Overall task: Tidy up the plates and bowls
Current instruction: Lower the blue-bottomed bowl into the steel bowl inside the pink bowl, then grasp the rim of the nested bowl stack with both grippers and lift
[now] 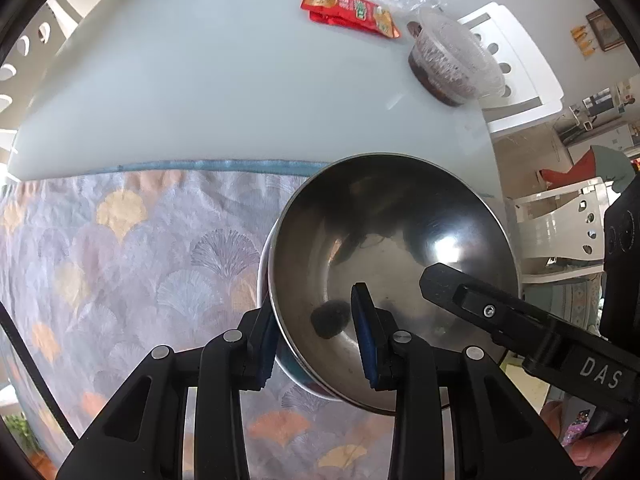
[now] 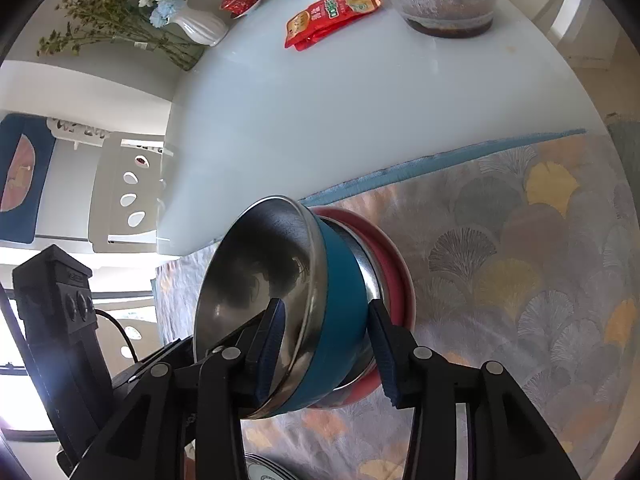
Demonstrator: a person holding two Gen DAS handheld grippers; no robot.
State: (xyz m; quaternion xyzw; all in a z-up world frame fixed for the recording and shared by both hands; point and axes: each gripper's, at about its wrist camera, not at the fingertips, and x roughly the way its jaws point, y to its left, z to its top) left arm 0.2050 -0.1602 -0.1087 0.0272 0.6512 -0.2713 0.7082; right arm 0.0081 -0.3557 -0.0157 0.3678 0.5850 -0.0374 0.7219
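My black tools, left (image 1: pixel 320 330) and right (image 2: pixel 328 344), carry dark blue pads. The top bowl (image 2: pixel 340 300) is teal outside and bare steel grey inside, nested over a steel bowl (image 2: pixel 370 276) and a red dish (image 2: pixel 394 264). The cloth (image 2: pixel 520 260) shows fan motifs in lilac, yellow and peach with a blue hem. The counter (image 1: pixel 200 92) is pale white; a red packet (image 1: pixel 348 12) lies on it.

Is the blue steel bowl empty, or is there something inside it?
Empty. The blue steel bowl shows only bare shiny metal and reflections inside; it sits nested on a red bowl.
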